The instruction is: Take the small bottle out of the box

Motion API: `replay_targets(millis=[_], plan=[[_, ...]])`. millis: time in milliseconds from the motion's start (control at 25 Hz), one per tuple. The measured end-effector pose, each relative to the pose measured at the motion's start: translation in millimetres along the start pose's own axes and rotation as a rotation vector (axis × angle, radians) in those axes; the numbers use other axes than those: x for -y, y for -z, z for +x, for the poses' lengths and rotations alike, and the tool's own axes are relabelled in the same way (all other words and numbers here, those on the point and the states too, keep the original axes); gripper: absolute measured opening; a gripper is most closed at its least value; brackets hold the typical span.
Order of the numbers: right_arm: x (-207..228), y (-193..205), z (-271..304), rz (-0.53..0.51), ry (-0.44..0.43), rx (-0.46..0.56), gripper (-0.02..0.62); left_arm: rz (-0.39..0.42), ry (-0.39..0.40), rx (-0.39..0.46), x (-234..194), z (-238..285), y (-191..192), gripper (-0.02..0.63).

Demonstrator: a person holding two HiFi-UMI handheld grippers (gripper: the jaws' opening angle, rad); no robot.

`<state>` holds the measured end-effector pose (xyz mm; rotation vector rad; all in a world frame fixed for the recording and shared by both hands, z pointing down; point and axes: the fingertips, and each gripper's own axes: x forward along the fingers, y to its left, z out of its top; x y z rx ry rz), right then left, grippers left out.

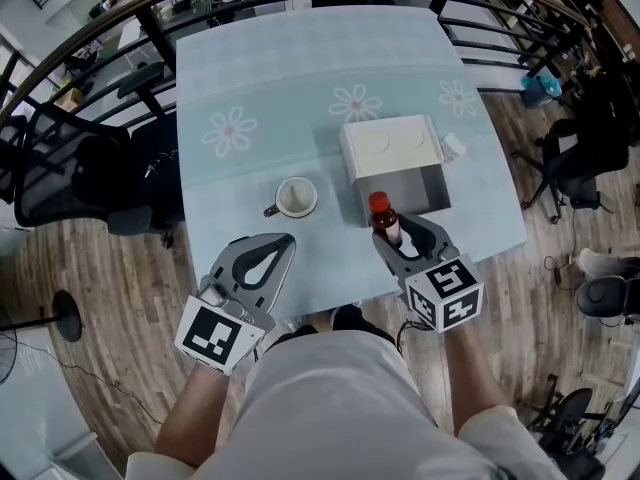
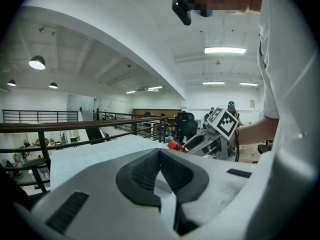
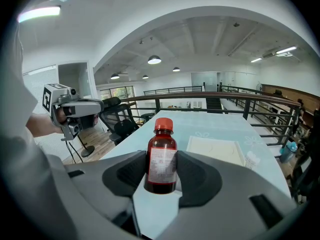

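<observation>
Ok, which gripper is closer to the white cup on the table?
Left. The left gripper sits just short of the cup, shut and empty; the right gripper is farther off to its right, gripping the small bottle.

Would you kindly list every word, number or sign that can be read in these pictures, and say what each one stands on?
No text here can actually be read.
Small bottle: its white label carries print, but it is too blurred to read.
Marker cubes: black-and-white square patterns only, no words or numbers.
Box lid: no legible writing.
</observation>
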<state>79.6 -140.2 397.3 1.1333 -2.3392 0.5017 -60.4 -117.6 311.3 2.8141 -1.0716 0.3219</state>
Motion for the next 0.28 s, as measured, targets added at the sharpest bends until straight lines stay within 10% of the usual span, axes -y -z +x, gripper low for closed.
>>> replay_targets(millis=[280], plan=[[14.9, 2.0, 6.3, 0.017, -0.01, -0.007, 0.207, -0.005, -0.002, -0.009, -1.2, 15.3, 0.5, 0.02]])
